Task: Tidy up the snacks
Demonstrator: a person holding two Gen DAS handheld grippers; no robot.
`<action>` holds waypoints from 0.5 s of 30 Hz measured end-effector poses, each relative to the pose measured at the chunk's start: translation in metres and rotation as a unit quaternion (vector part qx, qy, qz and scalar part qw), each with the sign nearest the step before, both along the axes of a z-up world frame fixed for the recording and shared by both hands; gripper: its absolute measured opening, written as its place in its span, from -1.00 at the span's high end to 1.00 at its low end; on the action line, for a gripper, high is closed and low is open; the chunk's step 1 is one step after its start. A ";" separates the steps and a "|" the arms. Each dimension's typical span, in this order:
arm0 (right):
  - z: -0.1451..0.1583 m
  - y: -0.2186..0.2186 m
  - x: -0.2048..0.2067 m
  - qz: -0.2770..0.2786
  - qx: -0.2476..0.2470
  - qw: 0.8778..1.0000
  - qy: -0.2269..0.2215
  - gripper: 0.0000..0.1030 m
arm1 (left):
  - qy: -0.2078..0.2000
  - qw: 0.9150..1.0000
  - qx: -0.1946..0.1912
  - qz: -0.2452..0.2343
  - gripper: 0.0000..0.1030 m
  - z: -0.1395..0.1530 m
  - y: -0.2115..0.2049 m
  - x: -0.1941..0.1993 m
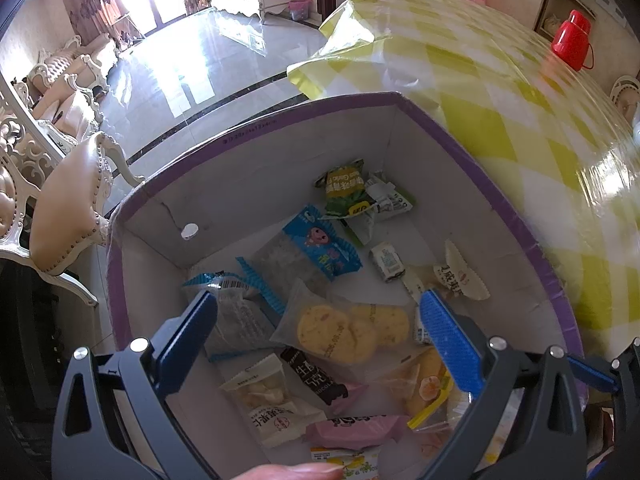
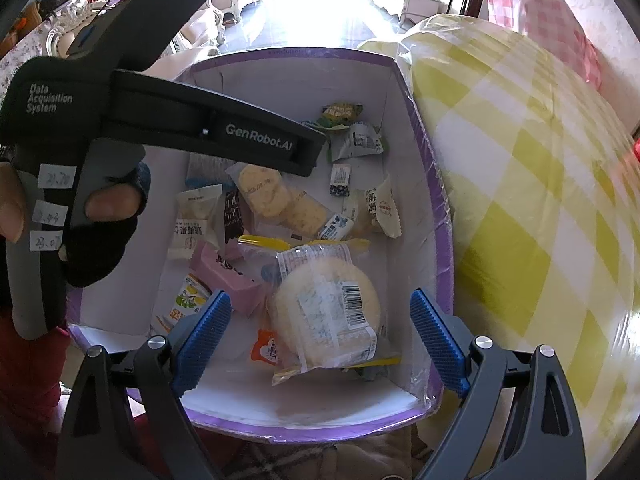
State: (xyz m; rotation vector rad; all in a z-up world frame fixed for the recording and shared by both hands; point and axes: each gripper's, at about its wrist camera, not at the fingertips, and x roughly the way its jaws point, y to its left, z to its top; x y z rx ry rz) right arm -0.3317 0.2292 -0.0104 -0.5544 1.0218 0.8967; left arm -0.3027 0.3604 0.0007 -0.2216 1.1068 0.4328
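Note:
A purple-rimmed cardboard box (image 1: 256, 128) with a white inside holds several wrapped snacks. In the left wrist view they include a clear pack of yellow biscuits (image 1: 344, 328), a blue packet (image 1: 320, 248) and a green packet (image 1: 344, 192). My left gripper (image 1: 320, 320) is open and empty above the box. In the right wrist view the same box (image 2: 432, 208) holds a large round cake pack with a barcode (image 2: 328, 308) and a pink packet (image 2: 232, 280). My right gripper (image 2: 320, 328) is open and empty, above the near end of the box. The left gripper's black body (image 2: 160, 120) crosses this view.
The box sits at the edge of a table with a yellow-and-white checked cloth (image 1: 520, 128) (image 2: 540, 200). A red jug (image 1: 572, 40) stands at the table's far side. A padded chair (image 1: 68, 216) stands left of the box, over a shiny tiled floor (image 1: 192, 64).

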 end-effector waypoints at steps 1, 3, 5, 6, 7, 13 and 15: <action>0.000 0.000 0.000 0.000 0.000 1.000 0.000 -0.71 | 0.000 1.000 0.000 0.000 -0.97 0.000 0.000 -0.001; 0.000 0.000 0.000 0.000 0.000 1.000 0.001 -0.71 | 0.000 1.000 0.000 0.000 -0.97 0.000 0.000 0.000; -0.001 0.000 0.000 0.000 -0.001 1.000 0.001 -0.71 | 0.000 1.000 0.000 0.000 -0.97 0.000 0.000 0.000; -0.001 0.000 0.000 0.000 -0.001 1.000 0.001 -0.71 | 0.000 1.000 0.000 0.000 -0.97 0.000 0.000 0.000; -0.001 0.000 0.000 0.000 -0.001 1.000 0.002 -0.71 | 0.000 1.000 0.000 0.000 -0.97 0.000 0.000 0.000; -0.002 0.001 0.000 0.000 -0.002 1.000 0.002 -0.71 | 0.001 1.000 -0.001 0.001 -0.97 -0.001 0.001 0.000; -0.002 0.001 0.000 0.000 -0.002 1.000 0.003 -0.71 | 0.001 1.000 -0.003 0.001 -0.97 -0.003 0.001 -0.001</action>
